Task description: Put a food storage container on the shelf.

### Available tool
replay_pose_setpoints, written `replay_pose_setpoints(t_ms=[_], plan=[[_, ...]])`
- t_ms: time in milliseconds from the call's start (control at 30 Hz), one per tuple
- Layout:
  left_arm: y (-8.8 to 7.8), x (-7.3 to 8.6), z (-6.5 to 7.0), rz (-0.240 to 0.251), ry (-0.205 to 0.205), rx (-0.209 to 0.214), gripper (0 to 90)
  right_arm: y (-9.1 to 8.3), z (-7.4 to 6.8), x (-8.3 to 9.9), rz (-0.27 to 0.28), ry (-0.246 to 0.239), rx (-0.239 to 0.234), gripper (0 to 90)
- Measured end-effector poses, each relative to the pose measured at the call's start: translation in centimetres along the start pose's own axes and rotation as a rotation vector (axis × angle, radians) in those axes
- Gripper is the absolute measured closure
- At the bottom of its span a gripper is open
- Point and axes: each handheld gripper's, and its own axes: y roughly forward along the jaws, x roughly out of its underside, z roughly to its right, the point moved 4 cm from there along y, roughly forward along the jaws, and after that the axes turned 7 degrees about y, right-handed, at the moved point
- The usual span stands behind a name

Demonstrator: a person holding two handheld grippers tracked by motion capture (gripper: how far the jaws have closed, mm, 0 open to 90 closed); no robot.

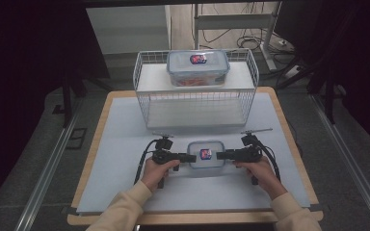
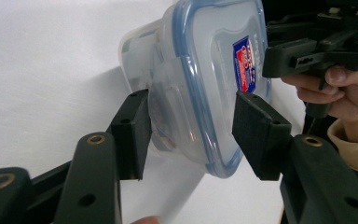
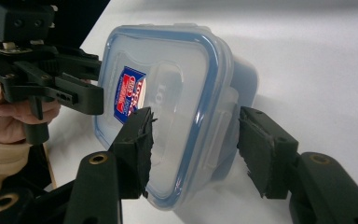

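Note:
A small clear container (image 1: 206, 155) with a blue-rimmed lid and a red and blue label lies flat on the white mat, between my two grippers. My left gripper (image 1: 192, 158) holds its left end, with one pad on the lid and the other under the base (image 2: 191, 135). From the opposite side my right gripper (image 1: 219, 155) clamps the right end the same way (image 3: 193, 149). The left gripper view shows the container (image 2: 205, 84) with the right gripper (image 2: 307, 51) behind it. The right gripper view shows the container (image 3: 168, 107) with the left gripper (image 3: 51, 88) beyond it.
A white wire basket (image 1: 195, 103) stands at the back of the table. A white shelf across its top carries a second, larger lidded container (image 1: 198, 67). The white mat (image 1: 125, 144) covers the wooden table, whose edge (image 1: 91, 159) shows on both sides. Dark floor surrounds it.

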Motion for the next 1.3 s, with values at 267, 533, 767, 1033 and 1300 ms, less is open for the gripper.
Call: replay_pose_setpoints(t_ms=[267, 533, 767, 1033, 1300], plan=[[-0.3, 0.3, 0.4, 0.017, 0.025, -0.007, 50.8, -0.4, -0.2, 0.5, 0.02, -0.002, -0.006, 49.6], [-0.6, 0.3, 0.6, 0.019, 0.055, -0.031, 52.5, -0.5, -0.5, 0.6, 0.036, 0.004, -0.014, 51.3], [-1.0, 0.1, 0.8, 0.024, 0.077, -0.043, 52.5, -0.4, -0.7, 0.6, 0.043, 0.001, -0.016, 51.3], [-2.1, -0.6, 1.8, 0.062, 0.126, -0.054, 52.5, -1.2, -1.9, 0.1, 0.081, -0.033, -0.024, 51.3], [-3.1, -1.2, 2.7, 0.083, 0.167, -0.068, 52.4, -1.9, -3.1, -0.3, 0.108, -0.068, -0.024, 51.3]])
